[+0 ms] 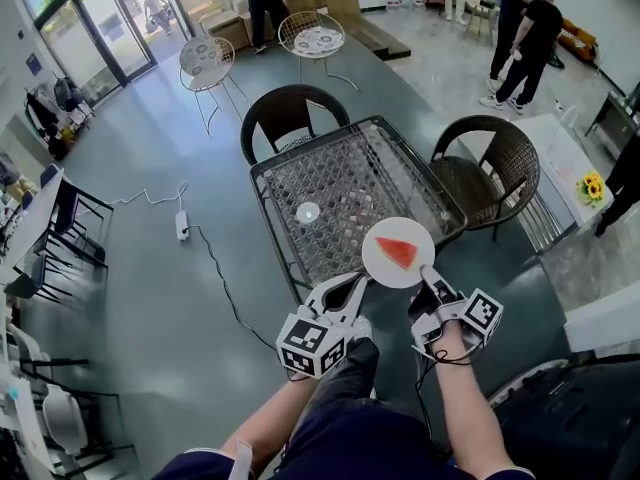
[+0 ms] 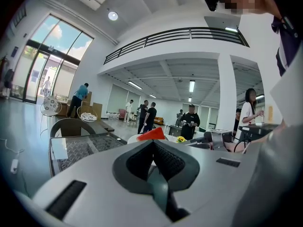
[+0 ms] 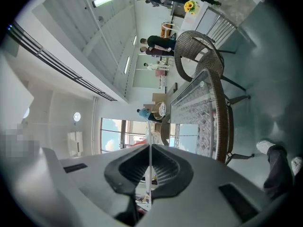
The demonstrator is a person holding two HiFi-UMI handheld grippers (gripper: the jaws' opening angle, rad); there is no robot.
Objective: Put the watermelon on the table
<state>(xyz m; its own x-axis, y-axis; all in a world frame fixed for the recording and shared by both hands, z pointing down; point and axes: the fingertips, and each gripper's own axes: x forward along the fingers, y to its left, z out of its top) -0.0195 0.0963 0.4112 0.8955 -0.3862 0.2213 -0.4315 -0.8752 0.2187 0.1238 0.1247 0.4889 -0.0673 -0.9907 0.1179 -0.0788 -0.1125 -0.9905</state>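
Observation:
A red watermelon slice lies on a round white plate, held over the near right corner of the glass-topped wicker table. My right gripper is shut on the plate's near rim. In the right gripper view the plate shows as a thin white edge clamped in that gripper. My left gripper is shut, its tips at the plate's left rim. In the left gripper view the slice and the plate show just beyond the closed jaws of the gripper.
A small white round object sits on the table. Dark wicker chairs stand at the far side and the right. A power strip and cable lie on the floor to the left. People stand in the far background.

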